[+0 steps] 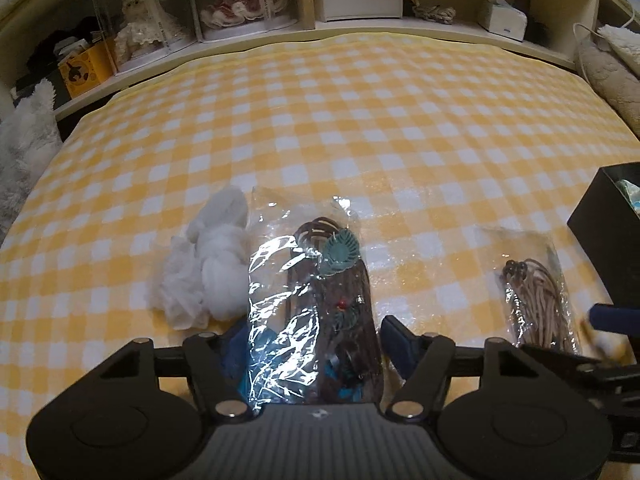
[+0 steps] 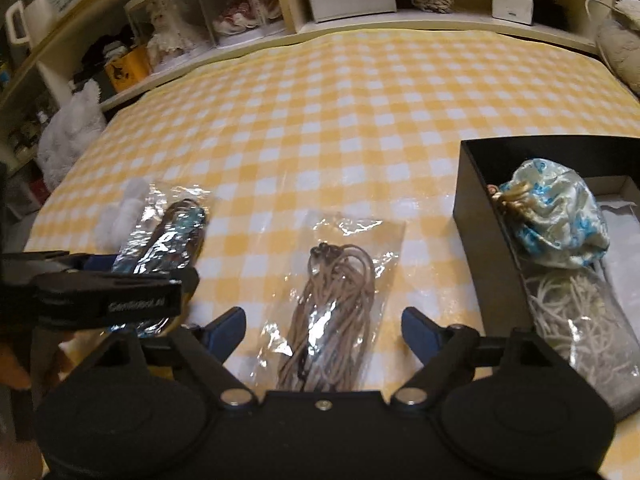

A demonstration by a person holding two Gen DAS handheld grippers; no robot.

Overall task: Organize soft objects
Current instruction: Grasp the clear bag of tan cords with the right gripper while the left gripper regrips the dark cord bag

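- The left gripper (image 1: 316, 334) stood with its blue-padded fingers spread wide, one on each side of a crinkled clear plastic bag of dark brown cord (image 1: 316, 300); the pads did not appear to press it
- That bag lay flat on the cloth, shiny and creased, holding dark cord, a teal ribbed fan-shaped ornament and a small red bead
- Touching the bag's left edge sat a lump of white fluffy stuffing (image 1: 208, 268), soft and irregular
- The right gripper (image 2: 324, 326) was likewise spread, its blue fingers set either side of a clear bag of tan cord (image 2: 332, 304), the cord coiled in loose loops with dark beads at the far end
- To the right of that bag stood a black cardboard box (image 2: 476, 184), square-cornered and matte, resting on the cloth
- Inside the box lay a satiny white pouch with blue print (image 2: 560, 216), gathered and puffy, with a golden drawstring knot at its left
- In front of the pouch, in the same box, lay a clear bag of white cord (image 2: 580, 320), tangled and stringy
- All rested on a yellow-and-white checked tablecloth (image 2: 340, 100) with a glossy surface
- Beyond it, cream shelves (image 1: 360, 26) held two dolls in clear rounded plastic cases (image 1: 156, 20)
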